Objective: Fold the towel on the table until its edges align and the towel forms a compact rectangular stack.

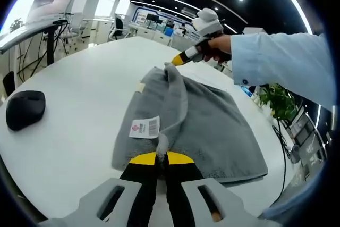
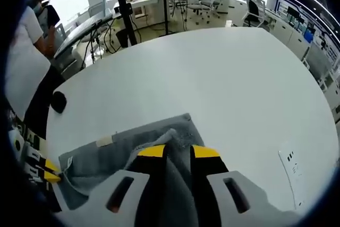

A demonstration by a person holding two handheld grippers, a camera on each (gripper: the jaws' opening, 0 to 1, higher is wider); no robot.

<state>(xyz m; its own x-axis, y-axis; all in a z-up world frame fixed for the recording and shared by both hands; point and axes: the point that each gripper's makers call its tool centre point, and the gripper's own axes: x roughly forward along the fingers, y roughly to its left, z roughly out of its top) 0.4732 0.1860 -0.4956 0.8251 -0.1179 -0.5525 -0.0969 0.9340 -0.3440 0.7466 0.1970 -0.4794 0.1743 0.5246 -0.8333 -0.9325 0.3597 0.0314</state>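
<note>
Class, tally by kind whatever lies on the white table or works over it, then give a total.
Grey towel: 1
Black mouse: 1
Paper sheet: 1
Tongs: 2, left tongs and right tongs
Total: 5

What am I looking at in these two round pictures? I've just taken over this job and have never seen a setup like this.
There is no robot arm here. A person holds a hand tool with a two-jaw claw in each hand, and a fisheye camera rides on each tool, looking forward along its jaws.

In the left gripper view, the left claw rises from the bottom, its yellow-tipped jaws shut on one end of a grey towel. Across the towel, the person's hand holds the right claw, pinching the far end.

In the right gripper view, the right claw grips the same towel, bunched between its jaws.

The towel lies on a white round table, a raised ridge running between the two claws. A black computer mouse sits nearby.
</note>
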